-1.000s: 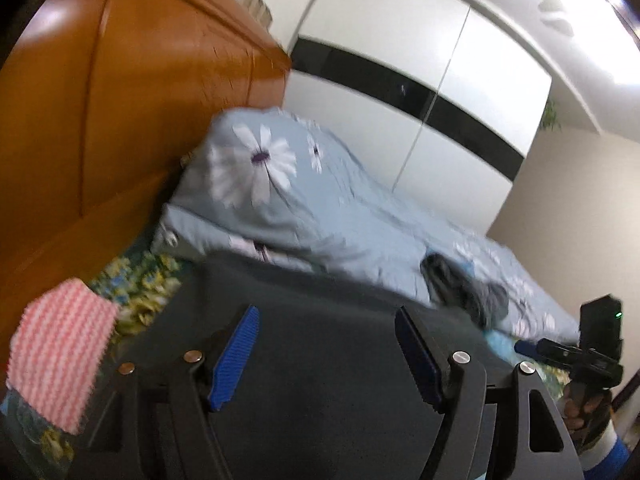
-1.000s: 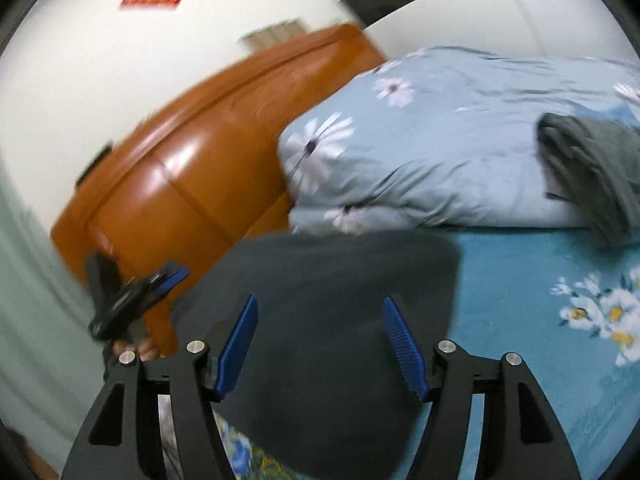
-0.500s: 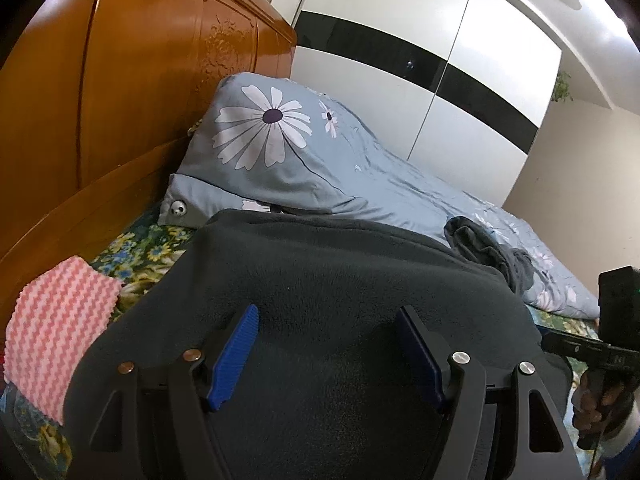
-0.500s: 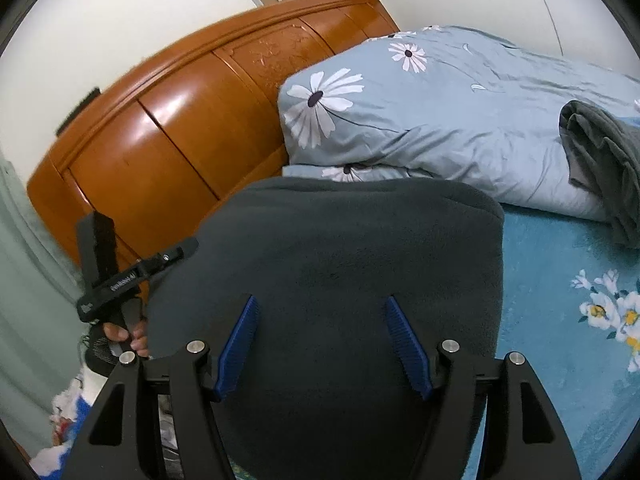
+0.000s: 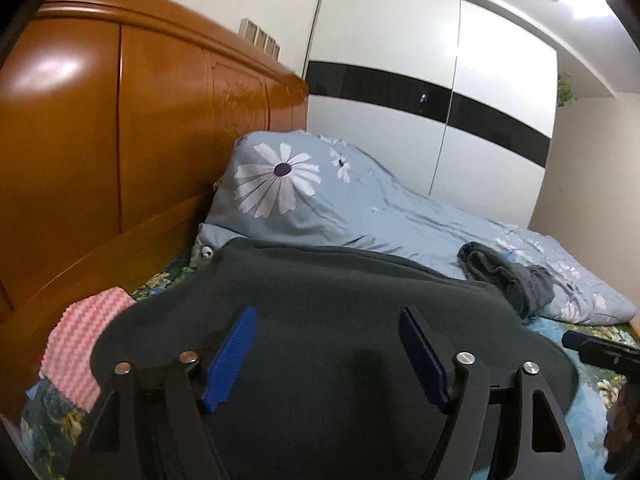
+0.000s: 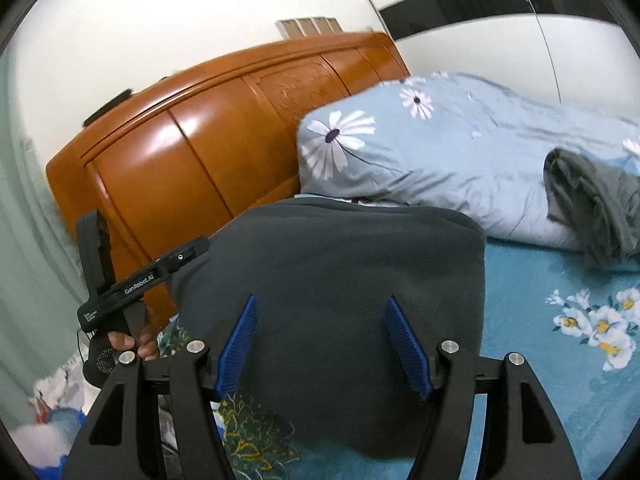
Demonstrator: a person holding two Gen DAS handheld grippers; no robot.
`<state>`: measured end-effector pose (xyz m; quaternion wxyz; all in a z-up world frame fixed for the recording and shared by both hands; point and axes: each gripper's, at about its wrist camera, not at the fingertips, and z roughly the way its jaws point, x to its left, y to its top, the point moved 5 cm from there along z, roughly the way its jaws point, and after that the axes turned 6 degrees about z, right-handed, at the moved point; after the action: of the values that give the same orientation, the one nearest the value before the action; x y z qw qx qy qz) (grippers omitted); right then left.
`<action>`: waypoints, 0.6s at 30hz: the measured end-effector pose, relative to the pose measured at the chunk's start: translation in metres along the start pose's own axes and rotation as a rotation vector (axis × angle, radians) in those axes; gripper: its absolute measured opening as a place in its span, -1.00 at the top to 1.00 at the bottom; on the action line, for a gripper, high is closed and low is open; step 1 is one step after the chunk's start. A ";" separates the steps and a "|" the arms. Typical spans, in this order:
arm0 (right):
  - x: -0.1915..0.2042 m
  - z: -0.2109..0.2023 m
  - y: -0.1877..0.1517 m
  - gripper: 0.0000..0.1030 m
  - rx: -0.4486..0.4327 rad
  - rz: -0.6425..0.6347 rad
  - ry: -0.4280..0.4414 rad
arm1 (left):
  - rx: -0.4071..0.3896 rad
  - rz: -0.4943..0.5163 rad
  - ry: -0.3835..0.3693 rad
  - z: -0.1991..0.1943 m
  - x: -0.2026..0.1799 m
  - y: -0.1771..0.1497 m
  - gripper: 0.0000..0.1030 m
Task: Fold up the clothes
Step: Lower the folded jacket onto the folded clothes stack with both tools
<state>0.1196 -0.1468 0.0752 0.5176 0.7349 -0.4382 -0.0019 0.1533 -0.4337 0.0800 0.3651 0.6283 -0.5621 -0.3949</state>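
Note:
A dark grey fleece garment (image 5: pixel 340 272) lies spread on the bed, its far edge against the blue duvet. My left gripper (image 5: pixel 327 312) hovers over its near part. The jaws are opening, and the fleece lies under and between the blue pads (image 5: pixel 232 356) without being pressed. My right gripper (image 6: pixel 321 299) is open over the same garment (image 6: pixel 340 248), whose near edge ends between its fingers. In the right wrist view a hand holds the left gripper's body (image 6: pixel 140 280) at the garment's left side. The right gripper's body (image 5: pixel 600 350) shows at the left wrist view's right edge.
A wooden headboard (image 5: pixel 120 140) rises on the left. A blue daisy-print duvet (image 5: pixel 340 208) lies along the back with a crumpled grey garment (image 5: pixel 508 276) on it. A pink zigzag cloth (image 5: pixel 80 340) sits by the headboard. The teal flowered sheet (image 6: pixel 560 300) shows to the right.
Both grippers have swung across the bed above the dark garment. The garment now lies spread wider, up to the duvet. The left pads stand a little farther apart.

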 end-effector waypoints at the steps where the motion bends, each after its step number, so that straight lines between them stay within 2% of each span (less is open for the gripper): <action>1: 0.003 -0.004 -0.006 -0.33 -0.007 -0.019 -0.013 | -0.005 0.002 -0.001 -0.005 -0.005 -0.003 -0.59; 7: 0.012 -0.016 -0.040 -0.34 -0.020 -0.092 -0.067 | -0.033 -0.003 0.040 -0.032 -0.020 -0.030 -0.67; 10: 0.013 -0.021 -0.058 -0.34 -0.027 -0.093 -0.083 | -0.023 -0.015 0.050 -0.040 -0.023 -0.050 -0.77; 15: 0.011 -0.023 -0.084 -0.40 -0.030 -0.095 -0.131 | 0.002 0.020 0.090 -0.043 -0.040 -0.084 -0.92; 18: 0.006 -0.022 -0.100 -0.41 -0.026 -0.075 -0.148 | 0.010 0.007 0.059 -0.042 -0.050 -0.103 -0.98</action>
<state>0.1979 -0.1258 0.0117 0.4929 0.7419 -0.4473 -0.0811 0.2315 -0.3727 0.0095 0.3798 0.6396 -0.5553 -0.3720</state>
